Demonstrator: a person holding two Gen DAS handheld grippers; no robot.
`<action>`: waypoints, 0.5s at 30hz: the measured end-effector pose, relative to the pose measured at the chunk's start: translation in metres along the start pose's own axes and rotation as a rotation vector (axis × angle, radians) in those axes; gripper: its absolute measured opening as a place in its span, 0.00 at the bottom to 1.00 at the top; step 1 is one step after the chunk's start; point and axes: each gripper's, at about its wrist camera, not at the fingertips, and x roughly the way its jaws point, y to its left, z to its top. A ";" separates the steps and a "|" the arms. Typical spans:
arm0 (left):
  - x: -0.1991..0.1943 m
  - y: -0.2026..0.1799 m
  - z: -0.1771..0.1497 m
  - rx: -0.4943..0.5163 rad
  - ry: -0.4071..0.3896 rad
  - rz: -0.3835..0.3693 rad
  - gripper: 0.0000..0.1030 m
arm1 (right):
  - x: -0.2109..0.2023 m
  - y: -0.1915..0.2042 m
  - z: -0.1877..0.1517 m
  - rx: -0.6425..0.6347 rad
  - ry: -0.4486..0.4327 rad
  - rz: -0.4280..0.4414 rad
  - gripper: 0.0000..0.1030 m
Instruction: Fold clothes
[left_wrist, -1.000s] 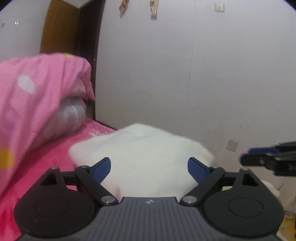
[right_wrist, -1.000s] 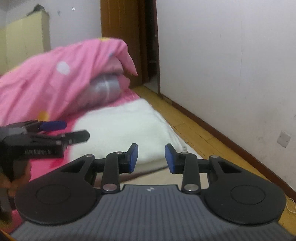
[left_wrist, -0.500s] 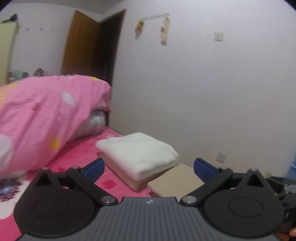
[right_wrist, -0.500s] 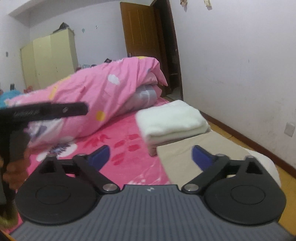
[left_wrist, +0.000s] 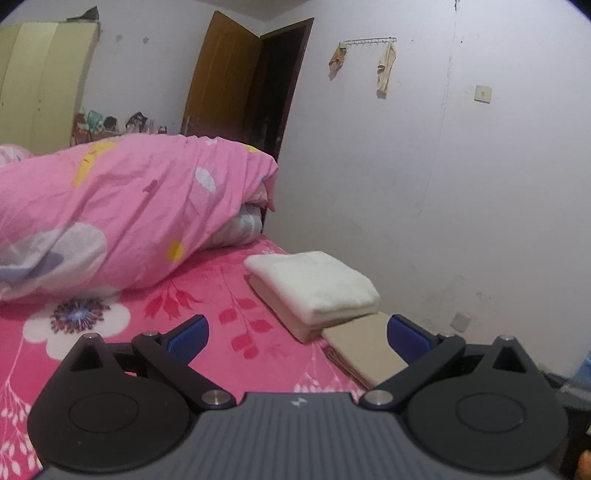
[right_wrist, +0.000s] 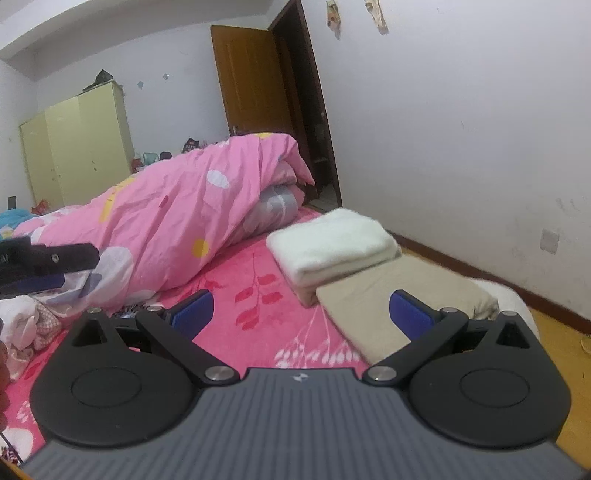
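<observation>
Claws both released: left claw (left_wrist: 295, 334) & right claw (right_wrist: 301, 310) jaws spread wide w/ nothing between; both just opened. Folded white garment (right_wrist: 332, 240) sits on a beige one, beside flat beige garment (right_wrist: 391, 302), on bed (right_wrist: 236, 291) edge nr wall. Pink duvet (left_wrist: 122, 210) heaped behind.

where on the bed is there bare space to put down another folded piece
The pink floral sheet is bare between the pink duvet and the folded white garment and beige garment. The bed's wall-side edge is taken by those two; crumpled clothes crowd the near left.
</observation>
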 end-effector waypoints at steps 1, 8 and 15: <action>-0.004 0.000 -0.001 -0.006 -0.001 -0.004 1.00 | -0.003 0.001 -0.003 0.005 0.003 -0.006 0.99; -0.033 0.008 -0.012 -0.021 -0.005 0.001 1.00 | -0.016 0.019 -0.017 0.005 0.005 -0.118 0.99; -0.054 0.021 -0.022 0.050 0.024 0.024 1.00 | -0.024 0.064 -0.035 -0.046 -0.003 -0.206 0.99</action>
